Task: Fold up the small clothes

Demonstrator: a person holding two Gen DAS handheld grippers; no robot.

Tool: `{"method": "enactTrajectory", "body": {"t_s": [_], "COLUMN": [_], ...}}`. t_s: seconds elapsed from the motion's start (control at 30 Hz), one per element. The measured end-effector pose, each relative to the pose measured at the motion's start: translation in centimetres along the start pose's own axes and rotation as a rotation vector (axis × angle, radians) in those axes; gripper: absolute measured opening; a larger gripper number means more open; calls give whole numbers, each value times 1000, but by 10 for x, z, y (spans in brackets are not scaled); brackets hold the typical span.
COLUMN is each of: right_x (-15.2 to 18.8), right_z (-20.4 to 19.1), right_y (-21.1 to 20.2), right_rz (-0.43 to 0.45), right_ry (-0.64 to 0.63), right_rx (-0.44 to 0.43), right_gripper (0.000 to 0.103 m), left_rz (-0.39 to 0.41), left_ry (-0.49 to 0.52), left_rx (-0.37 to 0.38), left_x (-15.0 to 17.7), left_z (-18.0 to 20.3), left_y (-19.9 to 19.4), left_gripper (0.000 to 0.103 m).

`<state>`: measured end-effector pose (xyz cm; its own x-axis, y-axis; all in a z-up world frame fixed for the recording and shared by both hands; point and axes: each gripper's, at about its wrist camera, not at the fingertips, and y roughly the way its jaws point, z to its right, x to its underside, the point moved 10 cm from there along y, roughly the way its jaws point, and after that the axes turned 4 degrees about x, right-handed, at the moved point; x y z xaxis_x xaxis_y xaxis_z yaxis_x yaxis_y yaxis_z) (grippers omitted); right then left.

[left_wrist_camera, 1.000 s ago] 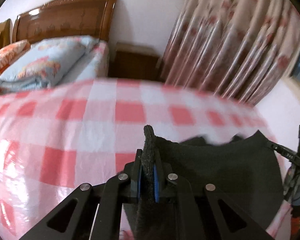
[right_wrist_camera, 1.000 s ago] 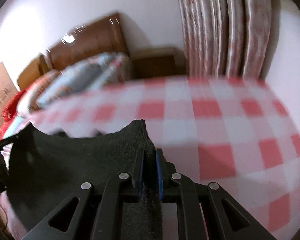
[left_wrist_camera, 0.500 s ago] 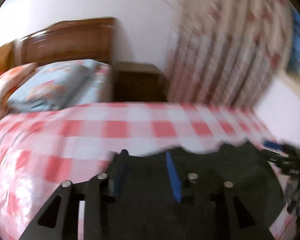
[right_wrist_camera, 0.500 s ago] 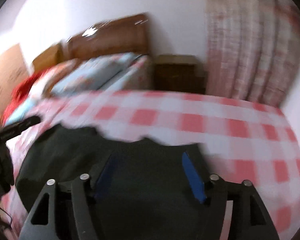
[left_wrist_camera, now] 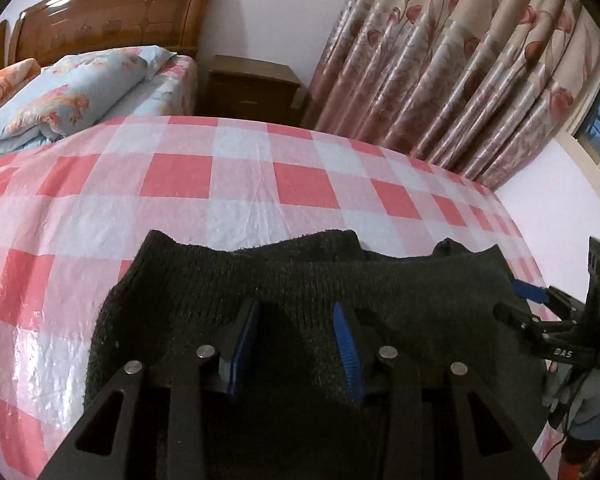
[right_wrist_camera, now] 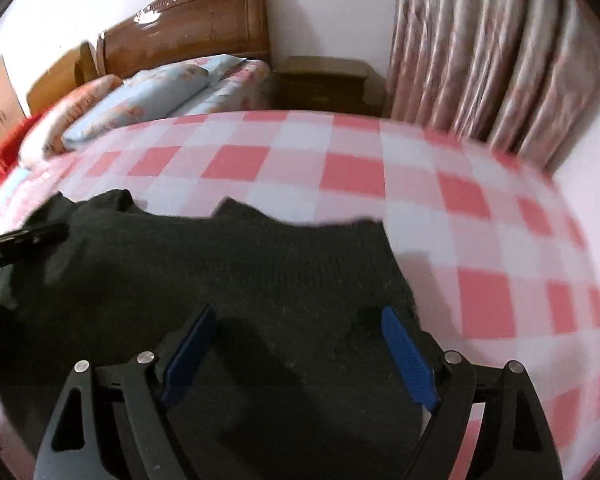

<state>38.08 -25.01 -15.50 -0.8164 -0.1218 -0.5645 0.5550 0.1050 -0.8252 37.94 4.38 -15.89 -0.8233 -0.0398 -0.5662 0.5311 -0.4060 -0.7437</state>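
Lying flat on the pink checked cloth is the black knit garment — both the left gripper and the right gripper hang spread above it, pinching nothing. Behind the cloth: a pillow, a nightstand, curtains. The right gripper reads "DAS".

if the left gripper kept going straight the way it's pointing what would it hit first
Most likely the black knitted garment: the left gripper stands open just over it, angled down, with the fabric filling the gap between its fingers. The checked tablecloth lies beneath and beyond. Exact clearance is hard to judge.
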Motion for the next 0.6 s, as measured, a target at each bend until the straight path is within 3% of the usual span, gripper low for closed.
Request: {"method": "enactTrajectory", "body": {"t_s": [0.07, 0.23, 0.27, 0.33, 0.37, 0.5, 0.6], "right_x": [0, -5, -6, -7, -7, 7, 34], "right_z": [0, -2, -3, -4, -11, -64, -106], "right_y": [1, 6, 3, -7, -15, -60, -60], "right_rz": [6, 4, 12, 29, 40, 112, 85], "right_ry": [-19, -49, -40, -4, 2, -93, -171], "right_rx": [-5, 17, 11, 44, 57, -56, -153], "right_gripper": [103, 103, 103, 103, 103, 103, 103], "left_rz": [-4, 10, 21, 70, 97, 154, 59], "left_ry": [2, -98, -120, -129, -115, 50, 156], "left_rx": [8, 124, 125, 18, -33, 4, -14], "left_x": [0, -10, -10, -9, -8, 17, 55], "left_z": [0, -11, -14, -21, -18, 35, 59], "left_y": [1, 6, 2, -17, -30, -72, -57], "left_gripper": [40, 40, 38, 32, 32, 36, 37]}}
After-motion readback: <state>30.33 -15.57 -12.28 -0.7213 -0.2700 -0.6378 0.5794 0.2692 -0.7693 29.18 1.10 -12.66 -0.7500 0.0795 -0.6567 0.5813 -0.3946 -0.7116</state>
